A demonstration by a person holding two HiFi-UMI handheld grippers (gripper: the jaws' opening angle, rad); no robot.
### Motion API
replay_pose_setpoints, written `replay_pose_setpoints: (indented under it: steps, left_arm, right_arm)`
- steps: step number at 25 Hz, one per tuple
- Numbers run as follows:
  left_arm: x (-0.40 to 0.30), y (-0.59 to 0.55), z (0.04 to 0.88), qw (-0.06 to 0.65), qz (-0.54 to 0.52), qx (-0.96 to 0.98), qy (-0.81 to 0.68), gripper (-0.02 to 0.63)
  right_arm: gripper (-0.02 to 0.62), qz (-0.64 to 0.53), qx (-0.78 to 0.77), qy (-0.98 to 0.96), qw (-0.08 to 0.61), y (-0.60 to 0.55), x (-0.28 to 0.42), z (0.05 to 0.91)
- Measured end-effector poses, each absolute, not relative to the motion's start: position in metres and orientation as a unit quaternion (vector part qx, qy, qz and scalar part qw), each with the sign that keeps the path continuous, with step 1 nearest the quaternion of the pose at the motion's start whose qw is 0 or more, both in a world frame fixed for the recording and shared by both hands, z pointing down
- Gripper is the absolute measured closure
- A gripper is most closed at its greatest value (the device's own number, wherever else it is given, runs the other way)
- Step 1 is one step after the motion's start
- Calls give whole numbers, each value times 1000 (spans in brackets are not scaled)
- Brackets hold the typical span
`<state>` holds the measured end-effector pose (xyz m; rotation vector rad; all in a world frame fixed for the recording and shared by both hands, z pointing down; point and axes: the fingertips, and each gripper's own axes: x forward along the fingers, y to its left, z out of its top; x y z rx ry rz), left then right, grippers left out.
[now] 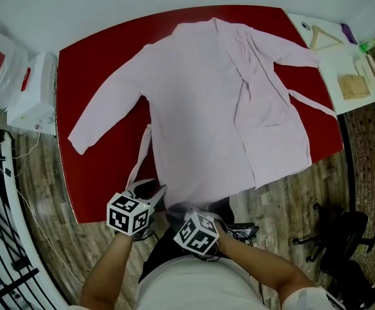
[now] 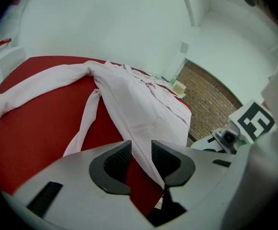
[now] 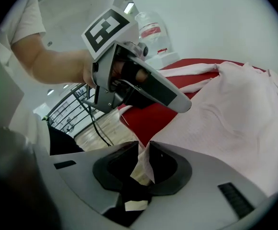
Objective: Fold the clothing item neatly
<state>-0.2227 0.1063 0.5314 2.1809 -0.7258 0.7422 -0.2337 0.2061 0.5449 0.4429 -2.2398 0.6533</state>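
Pink robe (image 1: 226, 102) lies spread out flat on the red worktop (image 1: 90, 63). Its front is partly open and both sleeves are stretched out to the sides. Its belt (image 1: 139, 157) trails down near the front edge.

Both tools are at the bottom hem (image 1: 193, 196), close to the person. The right tool (image 3: 143, 147) is almost closed and pinches a bit of the hem between its jaws. The left tool (image 2: 141, 150) has its jaws apart. The edge of the robe runs through the gap, but the pads do not seem to squeeze it.

I think the folding is only starting, because nothing looks folded over yet. The step in hand looks like getting hold of the bottom edge. Next, the left tool likely needs to close on the hem. Then both tools can lift together and carry the edge up toward the collar, keeping the cloth smooth.
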Motion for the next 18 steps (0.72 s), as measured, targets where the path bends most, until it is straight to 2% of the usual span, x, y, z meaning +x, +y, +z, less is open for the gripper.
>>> replay_pose_setpoints:
  steps: [3,14,18]
  left_arm:
    - [-221,102,524,349,275,850,-284,480]
    - [-178,88,462,313,197,896,-245,482]
    - [-147,84,438,284,177,913,-231,561]
  right_arm:
    - [520,258,185,-879,355,202,-228,536]
    - [520,255,319,-850,332,163,-133,510]
    - [520,248,361,-833,338,162,-84,506]
